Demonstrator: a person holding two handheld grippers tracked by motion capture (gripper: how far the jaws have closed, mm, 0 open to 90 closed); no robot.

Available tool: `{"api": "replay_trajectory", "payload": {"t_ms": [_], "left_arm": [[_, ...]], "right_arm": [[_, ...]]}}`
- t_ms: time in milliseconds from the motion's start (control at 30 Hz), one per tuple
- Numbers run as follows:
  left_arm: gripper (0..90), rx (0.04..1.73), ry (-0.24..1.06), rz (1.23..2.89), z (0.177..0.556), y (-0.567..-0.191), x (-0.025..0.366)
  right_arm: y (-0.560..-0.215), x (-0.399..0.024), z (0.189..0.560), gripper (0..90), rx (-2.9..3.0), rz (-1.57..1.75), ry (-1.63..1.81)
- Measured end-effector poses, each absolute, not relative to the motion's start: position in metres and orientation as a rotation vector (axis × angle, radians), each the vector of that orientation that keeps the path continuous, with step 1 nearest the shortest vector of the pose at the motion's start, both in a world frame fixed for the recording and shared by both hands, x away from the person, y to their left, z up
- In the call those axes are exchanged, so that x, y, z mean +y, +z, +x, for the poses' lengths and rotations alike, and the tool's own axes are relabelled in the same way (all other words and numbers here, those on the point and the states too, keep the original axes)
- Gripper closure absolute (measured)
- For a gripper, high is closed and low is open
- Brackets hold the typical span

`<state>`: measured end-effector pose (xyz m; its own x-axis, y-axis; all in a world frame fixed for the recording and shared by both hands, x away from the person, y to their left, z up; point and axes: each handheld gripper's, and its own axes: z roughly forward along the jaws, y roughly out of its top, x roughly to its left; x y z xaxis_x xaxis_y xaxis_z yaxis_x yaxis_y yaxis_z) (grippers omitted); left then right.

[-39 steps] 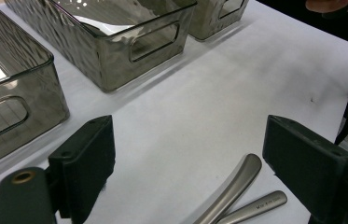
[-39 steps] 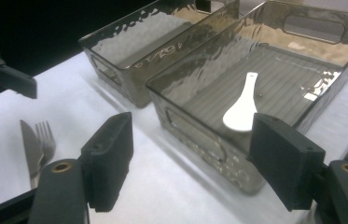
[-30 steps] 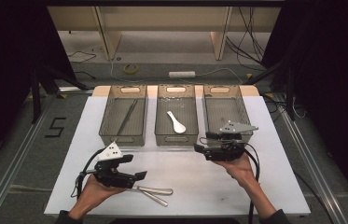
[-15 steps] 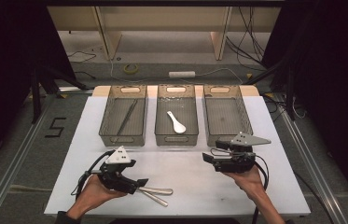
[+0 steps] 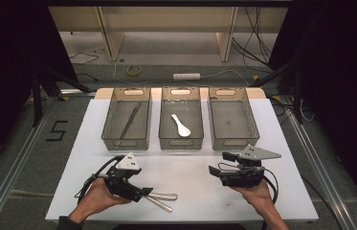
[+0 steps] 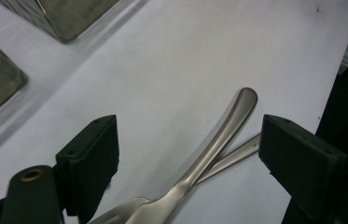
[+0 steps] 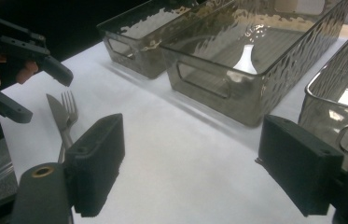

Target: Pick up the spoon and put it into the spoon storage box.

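The right gripper (image 5: 216, 163) has drawn back from the right bin (image 5: 232, 123) toward the table's near edge, its jaws just opening, nothing between them. Nearest, the left gripper (image 5: 146, 191) straddles the fork (image 6: 209, 156) and knife (image 7: 56, 113) (smooth steel, crossed), jaws apart, ready to pinch. Beyond stand three ribbed, see-through bins.

Overhead light, even on the white surface (image 5: 190, 177); surroundings at 3 and 9 o'clock black. Glare ripples on the bins (image 7: 237, 51). Gripper views: near jaws soft, fork (image 6: 209, 154) handle glints. Shadows faint.
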<state>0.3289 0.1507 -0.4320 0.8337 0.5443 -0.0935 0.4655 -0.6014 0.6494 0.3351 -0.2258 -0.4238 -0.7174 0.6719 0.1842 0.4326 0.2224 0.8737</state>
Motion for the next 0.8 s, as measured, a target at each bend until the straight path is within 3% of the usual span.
{"api": "replay_trajectory", "payload": {"t_ms": [800], "left_arm": [[20.0,0.695,0.110,2.519,0.328,-0.445,0.143]], "right_arm": [[-0.426,-0.230,0.320,22.1,2.252,1.059,1.508]]}}
